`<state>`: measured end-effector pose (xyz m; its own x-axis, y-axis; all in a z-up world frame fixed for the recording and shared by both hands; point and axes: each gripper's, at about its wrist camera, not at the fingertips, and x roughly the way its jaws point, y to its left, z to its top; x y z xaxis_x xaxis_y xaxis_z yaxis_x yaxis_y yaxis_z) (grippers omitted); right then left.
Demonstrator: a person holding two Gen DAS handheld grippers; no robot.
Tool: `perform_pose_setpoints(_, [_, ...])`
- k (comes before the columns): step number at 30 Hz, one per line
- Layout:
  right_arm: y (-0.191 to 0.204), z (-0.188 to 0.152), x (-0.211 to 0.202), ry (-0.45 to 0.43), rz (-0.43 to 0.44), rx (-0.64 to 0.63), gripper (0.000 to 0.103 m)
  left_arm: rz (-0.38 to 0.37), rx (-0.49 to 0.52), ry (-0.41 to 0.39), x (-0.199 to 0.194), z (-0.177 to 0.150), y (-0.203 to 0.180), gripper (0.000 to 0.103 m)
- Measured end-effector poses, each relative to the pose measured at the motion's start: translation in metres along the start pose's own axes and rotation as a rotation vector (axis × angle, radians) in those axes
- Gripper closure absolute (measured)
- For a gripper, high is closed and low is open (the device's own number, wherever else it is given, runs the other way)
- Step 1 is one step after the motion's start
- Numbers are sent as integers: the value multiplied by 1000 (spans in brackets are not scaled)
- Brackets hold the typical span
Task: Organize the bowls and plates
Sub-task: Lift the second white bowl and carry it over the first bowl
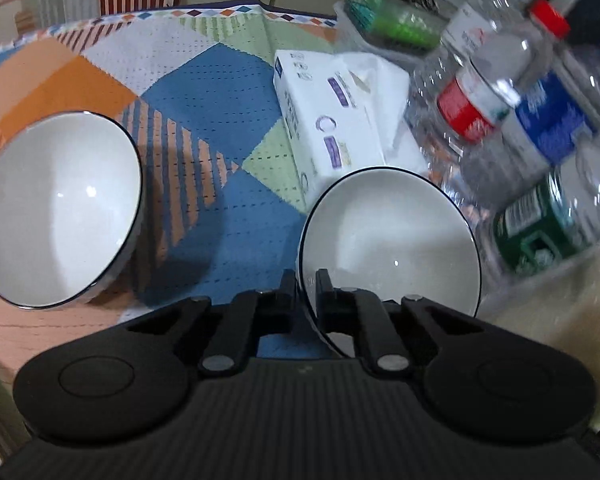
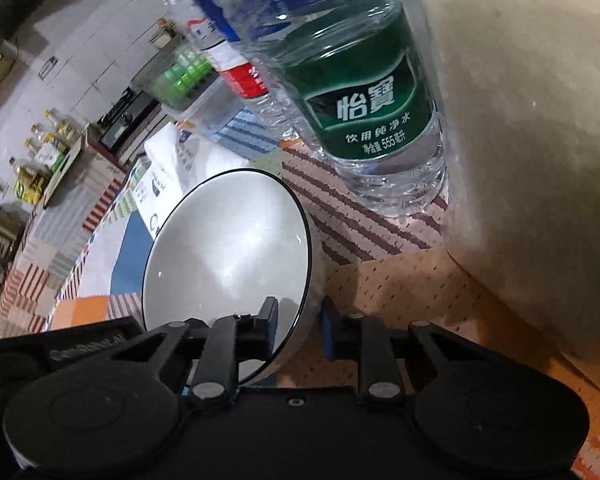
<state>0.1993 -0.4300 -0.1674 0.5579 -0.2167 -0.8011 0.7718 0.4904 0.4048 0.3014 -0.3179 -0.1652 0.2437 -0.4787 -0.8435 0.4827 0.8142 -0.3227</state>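
In the left wrist view my left gripper (image 1: 305, 280) is shut on the near rim of a white bowl with a dark rim (image 1: 392, 240), one finger inside and one outside. A second white bowl (image 1: 60, 208) sits tilted on the patchwork cloth at the left. In the right wrist view my right gripper (image 2: 300, 314) straddles the rim of a white bowl (image 2: 228, 248), left finger inside, right finger outside; its fingers stand slightly apart around the wall. I cannot tell whether this is the same bowl as the left one holds.
A white tissue pack (image 1: 328, 120) lies behind the held bowl. Several clear water bottles (image 1: 500, 92) stand close at the right; a green-labelled bottle (image 2: 364, 92) is just beyond the right gripper. A clear box with green contents (image 1: 396, 20) sits at the back. The cloth (image 1: 220, 92) covers the table.
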Motion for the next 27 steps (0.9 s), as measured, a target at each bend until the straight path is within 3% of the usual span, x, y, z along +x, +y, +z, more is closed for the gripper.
perform_pose_setpoints(6, [-1,-2,-10,96,25,-31,79,19,-65,65,-22,-3,11,94])
perform_pose_setpoints(10, [5,-3,-19,159,38,-110,78,-4,-77,38,-45,-9,15,94])
perform_pose_setpoints(18, [13,-7,-52,189,110,-215,78,27,-82,16,-92,-29,16,93])
perform_pose_setpoints(27, [16,-32,-96,242,201,-312,78,66,-54,55,-149,-57,25,92])
